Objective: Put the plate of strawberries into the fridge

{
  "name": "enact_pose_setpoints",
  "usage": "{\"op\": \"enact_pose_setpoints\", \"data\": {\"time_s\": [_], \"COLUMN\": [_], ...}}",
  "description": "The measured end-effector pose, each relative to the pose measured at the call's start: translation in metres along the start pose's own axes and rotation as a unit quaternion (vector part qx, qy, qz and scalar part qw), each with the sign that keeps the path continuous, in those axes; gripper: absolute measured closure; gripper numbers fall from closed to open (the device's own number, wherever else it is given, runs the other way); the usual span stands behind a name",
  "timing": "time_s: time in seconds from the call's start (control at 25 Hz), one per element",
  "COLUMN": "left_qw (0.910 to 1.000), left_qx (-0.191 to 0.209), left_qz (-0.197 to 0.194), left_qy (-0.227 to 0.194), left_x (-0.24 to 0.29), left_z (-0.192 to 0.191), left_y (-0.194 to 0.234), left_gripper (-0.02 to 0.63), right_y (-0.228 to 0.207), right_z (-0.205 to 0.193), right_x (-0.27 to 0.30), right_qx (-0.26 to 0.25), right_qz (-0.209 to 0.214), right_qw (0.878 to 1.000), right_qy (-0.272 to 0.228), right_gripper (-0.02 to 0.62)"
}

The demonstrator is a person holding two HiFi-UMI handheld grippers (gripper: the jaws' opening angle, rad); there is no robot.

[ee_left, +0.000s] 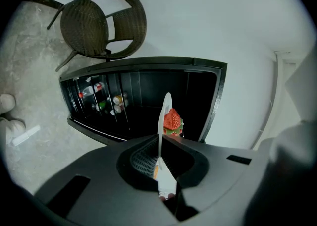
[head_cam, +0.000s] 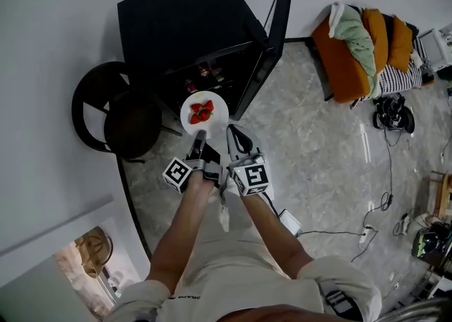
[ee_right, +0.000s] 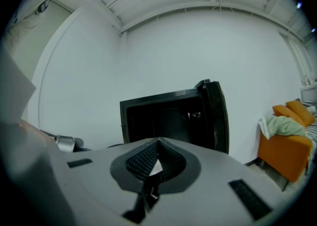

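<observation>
Left gripper (head_cam: 200, 138): jaws clamped on the near rim of the plate (head_cam: 217, 105) | strawberries (head_cam: 201, 111): on the plate, up in the air | fridge (head_cam: 191, 24): door open, right in front of the plate | right gripper (head_cam: 239, 138): jaws closed, holding nothing, just beside the plate | next, likely: push the plate straight ahead.

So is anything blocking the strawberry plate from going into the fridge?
Nothing visible is. The fridge door is swung open, and the left claw holds the plate right at the fridge's dark opening. Bottles sit inside, off to one side.
</observation>
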State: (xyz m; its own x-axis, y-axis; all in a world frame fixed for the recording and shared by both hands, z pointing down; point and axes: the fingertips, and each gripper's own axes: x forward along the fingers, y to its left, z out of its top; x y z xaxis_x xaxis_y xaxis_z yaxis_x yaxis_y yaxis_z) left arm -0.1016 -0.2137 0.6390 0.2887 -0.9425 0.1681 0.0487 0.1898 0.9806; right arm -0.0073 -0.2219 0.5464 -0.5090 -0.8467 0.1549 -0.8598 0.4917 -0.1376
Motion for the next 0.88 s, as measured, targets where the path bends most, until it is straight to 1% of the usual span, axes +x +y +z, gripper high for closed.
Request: {"op": "enact_pose_setpoints", "data": {"time_s": [0.2, 0.36, 0.6, 0.72, 0.88], "left_qw": [0.9999, 0.9997, 0.9999, 1.0, 0.9999], "left_qx": [-0.01, -0.017, -0.007, -0.001, 0.003], "left_qz": [-0.002, -0.007, 0.002, 0.003, 0.009], "left_qy": [-0.006, -0.014, -0.012, -0.008, -0.012], "left_x": [0.015, 0.024, 0.042, 0.049, 0.061], "left_z": [0.006, 0.012, 0.017, 0.019, 0.025], "left_y": [0.009, 0.018, 0.038, 0.047, 0.061], "left_gripper": [0.595, 0.595, 0.595, 0.595, 0.595], "right_y": [-0.003, 0.001, 0.001, 0.003, 0.003], "right_z": [-0.01, -0.019, -0.021, -0.019, -0.022], "right_x": [0.005, 0.009, 0.019, 0.025, 0.032], "right_qx": [-0.001, 0.006, 0.004, -0.003, -0.013], "right_qz": [-0.003, 0.011, 0.017, 0.019, 0.024], "right_qw": [1.0, 1.0, 1.0, 1.0, 0.999], "right_qy": [-0.002, -0.002, -0.011, -0.02, -0.023], "right_gripper": [0.583, 0.583, 0.583, 0.583, 0.583]}}
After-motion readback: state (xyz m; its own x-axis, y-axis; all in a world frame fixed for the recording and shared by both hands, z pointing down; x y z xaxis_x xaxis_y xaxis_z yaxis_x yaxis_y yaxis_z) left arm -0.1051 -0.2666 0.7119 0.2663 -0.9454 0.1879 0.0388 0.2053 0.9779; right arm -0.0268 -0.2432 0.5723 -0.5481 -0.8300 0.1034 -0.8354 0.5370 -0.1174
